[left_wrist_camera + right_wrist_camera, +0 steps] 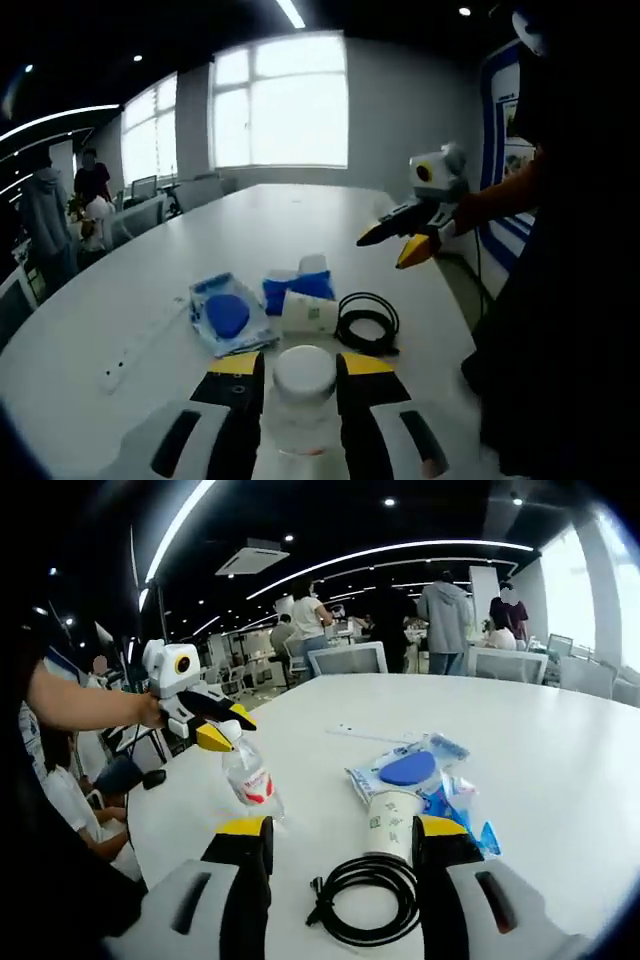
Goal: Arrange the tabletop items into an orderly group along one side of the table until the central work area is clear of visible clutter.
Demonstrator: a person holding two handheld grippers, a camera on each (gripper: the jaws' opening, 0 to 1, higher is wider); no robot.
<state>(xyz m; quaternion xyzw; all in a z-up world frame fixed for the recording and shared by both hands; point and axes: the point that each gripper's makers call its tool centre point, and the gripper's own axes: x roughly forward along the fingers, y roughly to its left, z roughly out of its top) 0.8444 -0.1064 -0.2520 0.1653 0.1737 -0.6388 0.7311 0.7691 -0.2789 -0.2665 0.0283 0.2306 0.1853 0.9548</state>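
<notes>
My left gripper (303, 365) is shut on the white-capped neck of a clear plastic bottle (303, 378). The right gripper view shows that left gripper (226, 736) holding the bottle (252, 777) tilted, its base close to the white table (560, 760). My right gripper (340, 842) is open and hovers above a coiled black cable (366, 885) and a paper cup (392, 822) lying on its side. In the left gripper view the right gripper (388, 250) hangs above the table, right of the cup (308, 312) and cable (367, 322).
A clear packet with a blue oval (226, 316) and a blue pack (288, 288) lie beside the cup. A white strip (135, 347) lies to their left. People and chairs (345, 658) stand past the table's far end. A person's dark body (570, 300) is at the table edge.
</notes>
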